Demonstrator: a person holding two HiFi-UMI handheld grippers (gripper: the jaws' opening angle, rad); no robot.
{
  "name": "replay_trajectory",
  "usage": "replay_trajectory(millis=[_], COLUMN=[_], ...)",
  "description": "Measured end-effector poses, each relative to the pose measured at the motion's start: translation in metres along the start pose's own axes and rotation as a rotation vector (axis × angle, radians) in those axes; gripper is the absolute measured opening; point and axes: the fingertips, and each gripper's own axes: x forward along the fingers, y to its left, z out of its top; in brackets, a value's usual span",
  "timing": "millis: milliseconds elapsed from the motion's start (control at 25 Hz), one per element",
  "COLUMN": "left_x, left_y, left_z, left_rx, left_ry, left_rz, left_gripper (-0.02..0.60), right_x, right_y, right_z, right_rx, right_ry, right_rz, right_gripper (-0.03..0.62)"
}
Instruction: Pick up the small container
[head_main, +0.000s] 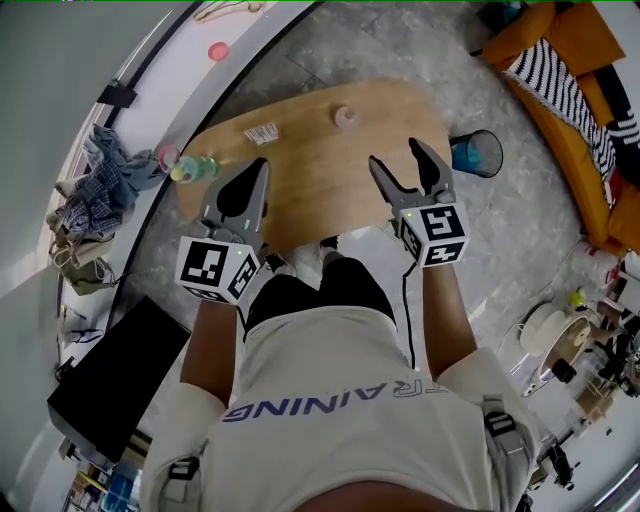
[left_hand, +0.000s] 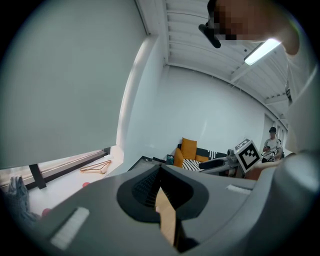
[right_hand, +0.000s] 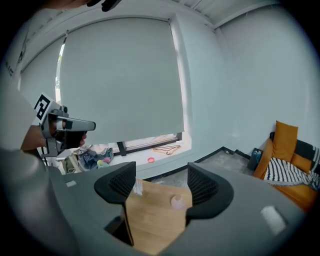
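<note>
Jaws of my left gripper (head_main: 255, 180): shut, empty. Small container (head_main: 346, 116): pink, near far edge of table (head_main: 300, 190), well ahead. My right gripper (head_main: 396, 155): parted, empty; a clumsy approach could nudge it over that edge.

Left tool (head_main: 262, 168) jaws together, right tool (head_main: 396, 152) jaws apart.

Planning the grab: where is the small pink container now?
In the head view, the small pink container sits near the far edge of the wooden table, right of the white label and ahead of the open right gripper.
</note>
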Motion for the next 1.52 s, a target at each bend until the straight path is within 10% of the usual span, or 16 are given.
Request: replay_trajectory(millis=[560, 1520], left_x=[0.057, 0.113], left_y=[0.031, 0.070], left_z=[-0.052, -0.226], left_rx=[-0.057, -0.156], left_ry=[0.065, 0.234], left_rz=[0.053, 0.129], left_gripper=[0.000, 0.000], right_x=[0.115, 0.359], right_y=[-0.039, -0.085], right_z=[-0.094, -0.306], right_rx=[0.017, -0.008], right_ry=[0.189, 0.276], right_rz=[0.067, 0.112], right_gripper=[0.522, 0.520])
